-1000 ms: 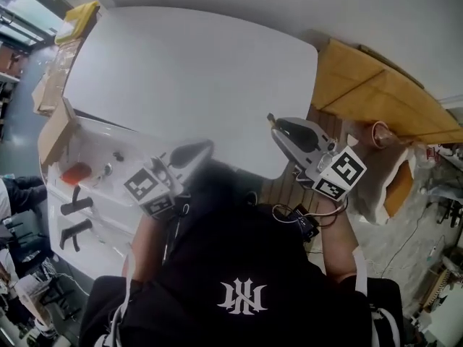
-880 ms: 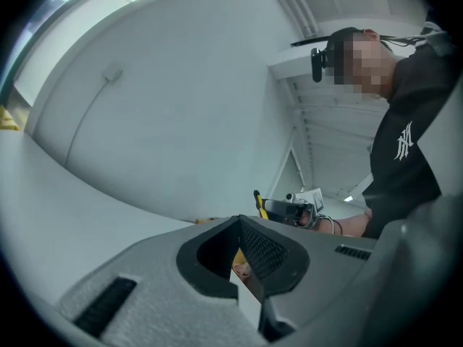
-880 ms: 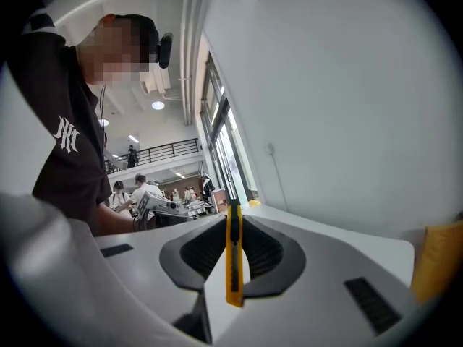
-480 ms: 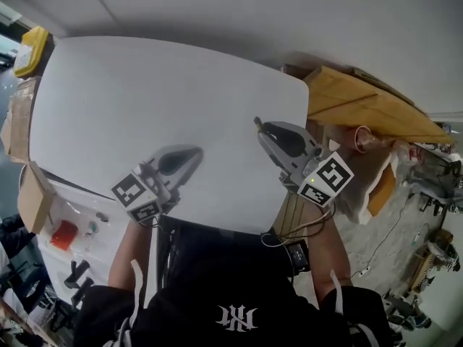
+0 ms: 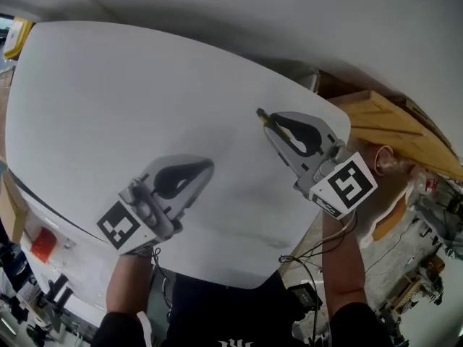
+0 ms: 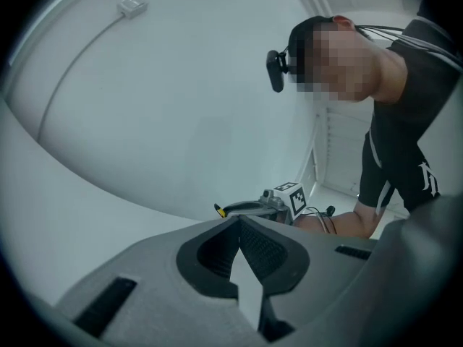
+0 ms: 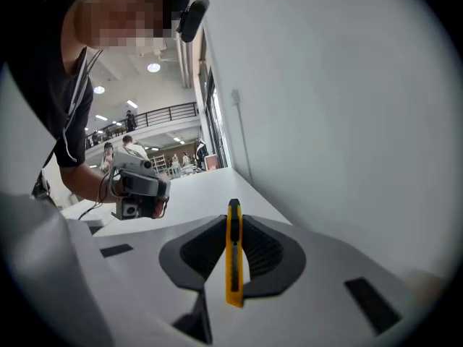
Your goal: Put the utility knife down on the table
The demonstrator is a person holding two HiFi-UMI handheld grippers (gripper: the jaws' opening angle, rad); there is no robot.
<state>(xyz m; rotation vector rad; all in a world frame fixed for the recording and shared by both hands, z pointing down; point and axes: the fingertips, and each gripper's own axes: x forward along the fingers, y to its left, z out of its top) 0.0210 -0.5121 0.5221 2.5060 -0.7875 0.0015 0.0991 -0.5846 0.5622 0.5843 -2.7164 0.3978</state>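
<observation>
The white table [image 5: 108,100] spreads broadly under both tools. The left gripper [image 5: 206,166] hovers above it with its jaws pressed together on nothing, while the right gripper [image 5: 265,117] is clamped on the yellow utility knife [image 7: 233,255], pinched edge-on between its jaws above the table's right part. To do this well, I would lower the right gripper until the knife touches the surface, then ease the jaws apart and draw straight back so it neither drops nor skids.
</observation>
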